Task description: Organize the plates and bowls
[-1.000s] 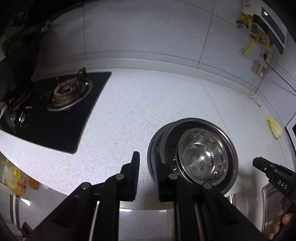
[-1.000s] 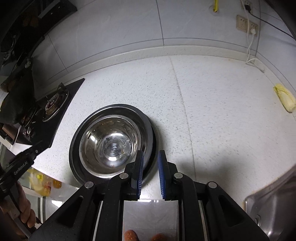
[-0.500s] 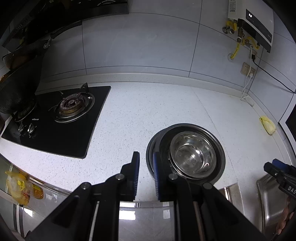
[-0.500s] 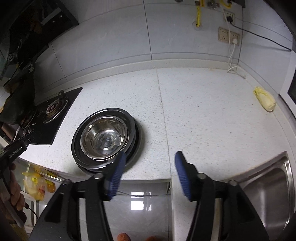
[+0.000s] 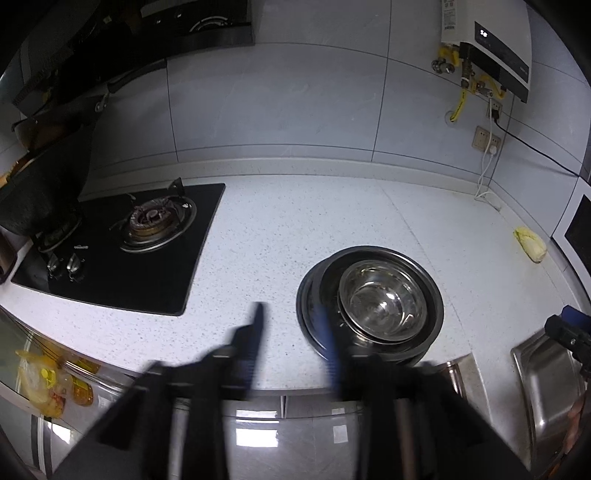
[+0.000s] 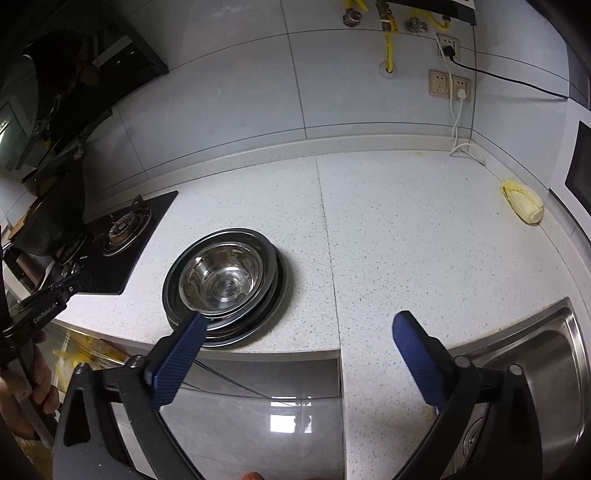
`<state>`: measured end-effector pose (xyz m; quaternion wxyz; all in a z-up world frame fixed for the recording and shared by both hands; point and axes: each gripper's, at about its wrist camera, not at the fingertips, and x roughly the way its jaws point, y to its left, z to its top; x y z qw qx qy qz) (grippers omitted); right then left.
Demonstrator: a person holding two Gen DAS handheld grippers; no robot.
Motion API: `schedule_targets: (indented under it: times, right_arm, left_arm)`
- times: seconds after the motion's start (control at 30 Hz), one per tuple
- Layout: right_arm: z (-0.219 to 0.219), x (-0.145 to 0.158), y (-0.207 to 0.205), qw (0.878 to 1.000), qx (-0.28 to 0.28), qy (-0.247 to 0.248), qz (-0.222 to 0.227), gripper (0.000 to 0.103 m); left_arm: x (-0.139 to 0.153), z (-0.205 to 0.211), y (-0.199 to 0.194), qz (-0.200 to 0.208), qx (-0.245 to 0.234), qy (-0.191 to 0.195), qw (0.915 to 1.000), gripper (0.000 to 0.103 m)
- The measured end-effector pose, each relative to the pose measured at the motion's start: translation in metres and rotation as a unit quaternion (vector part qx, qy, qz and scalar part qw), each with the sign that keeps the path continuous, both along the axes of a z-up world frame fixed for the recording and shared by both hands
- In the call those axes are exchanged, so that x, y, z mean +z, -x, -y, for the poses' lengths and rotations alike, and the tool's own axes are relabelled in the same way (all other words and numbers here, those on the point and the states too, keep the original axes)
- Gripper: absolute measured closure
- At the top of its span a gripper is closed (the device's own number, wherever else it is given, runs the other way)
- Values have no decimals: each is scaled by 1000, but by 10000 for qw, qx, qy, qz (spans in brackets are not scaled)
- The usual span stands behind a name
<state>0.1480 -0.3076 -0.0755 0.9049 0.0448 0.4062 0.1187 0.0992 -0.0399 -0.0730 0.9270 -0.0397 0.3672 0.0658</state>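
A steel bowl [image 5: 384,301] sits nested on top of a stack of dark-rimmed plates [image 5: 369,347] on the speckled white countertop [image 5: 303,229], close to the counter's front edge. The near rim of the stack lies just inside that edge.

The left gripper [image 5: 293,321] hangs off the front of the counter with its fingers parted and nothing between them; both are motion-blurred, and the right finger overlaps the stack's left rim in the picture, though contact cannot be told. The right gripper [image 6: 295,325] stands spread wide and empty, its left blue pad [image 6: 181,354] near the stack's front rim and the other out over bare counter.

Left of the stack, a strip of bare counter separates it from the black gas hob [image 5: 122,254]. To the right and behind, the counter runs bare as far as the backsplash and a pale yellow lump [image 6: 522,205] near the right wall.

The left wrist view alone shows the wall-mounted water heater [image 5: 487,44] and the range hood [image 5: 192,22]. The right wrist view shows more of the steel sink [image 6: 539,373] set into the counter at the right, the wall sockets [image 6: 448,85], and the person's left hand [image 6: 26,398] gripping the handle of the other tool.
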Motion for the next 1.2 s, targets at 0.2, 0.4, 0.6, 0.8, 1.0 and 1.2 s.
schedule_targets:
  times: [0.2, 0.4, 0.6, 0.8, 1.0, 1.2]
  right_arm:
    - [-13, -3, 11, 9996, 195, 206, 4, 2]
    - [-6, -3, 18, 9996, -12, 277, 82, 2]
    - [7, 2, 22, 9992, -258, 234, 173, 2]
    - [4, 6, 25, 9992, -219, 229, 248, 2]
    - [2, 5, 29, 9992, -236, 236, 227, 2]
    - [9, 6, 32, 9986, -417, 263, 207, 2]
  left_arm:
    - [2, -4, 7, -35, 2, -103, 9999, 42]
    - [4, -6, 12, -33, -38, -146, 9999, 41]
    - [10, -6, 13, 51, -10, -226, 9997, 41]
    - [14, -3, 9, 84, 10, -336, 9994, 41]
    - [10, 6, 2, 13, -107, -371, 9993, 41]
    - [7, 14, -5, -5, -275, -400, 9988, 41]
